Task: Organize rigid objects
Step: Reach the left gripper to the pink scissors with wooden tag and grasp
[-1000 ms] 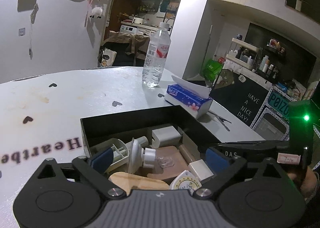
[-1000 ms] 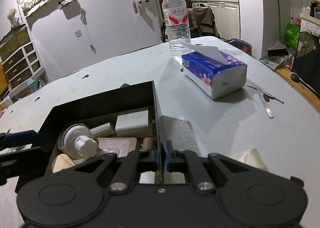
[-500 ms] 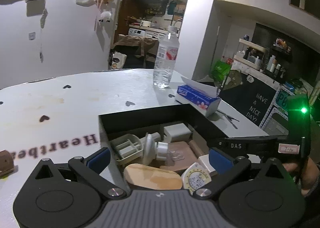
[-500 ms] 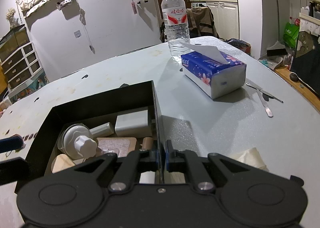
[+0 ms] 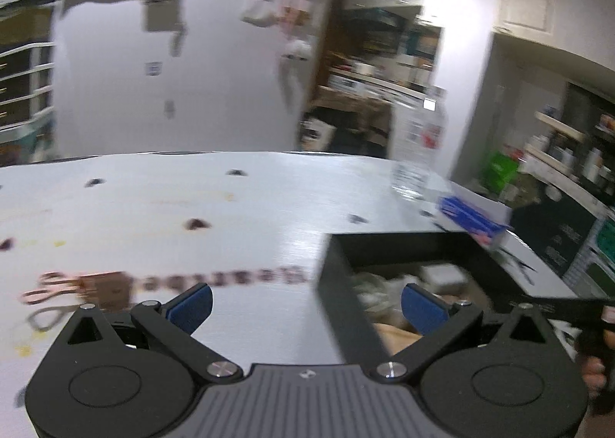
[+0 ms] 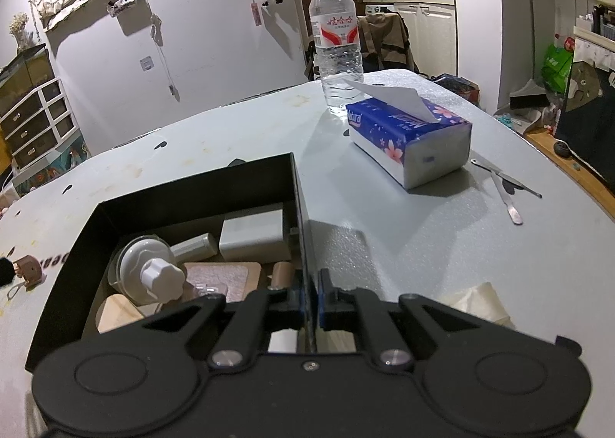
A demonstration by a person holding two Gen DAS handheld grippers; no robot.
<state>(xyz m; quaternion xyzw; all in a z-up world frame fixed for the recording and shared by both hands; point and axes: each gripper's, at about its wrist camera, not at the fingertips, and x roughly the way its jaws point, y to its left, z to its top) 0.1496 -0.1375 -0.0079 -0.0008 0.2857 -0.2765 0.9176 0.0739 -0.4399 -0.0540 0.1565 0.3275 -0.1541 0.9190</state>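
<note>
While the right gripper pinches the thin right wall of the black box, its jaws are closed tight on that wall and nothing else. If that pinch slips or the hand tugs, the box could slide or tip, and the things inside could spill out.

Inside the box, near the front, lie a wooden piece, a white knob on a round clear holder, a pink pad and, farther back, a grey block. They look packed close, so another piece dropped in could bump one out.

Over to the left, the left gripper has its jaws wide open and holds nothing. Its picture is blurry. A small brown thing sits on the white table, left of the box and apart from it. It looks like the next piece to pick up. A rushed grab could miss it or push it away.

Farther off on the right stand a tissue pack and a water bottle. A wide swing could knock the bottle over.
</note>
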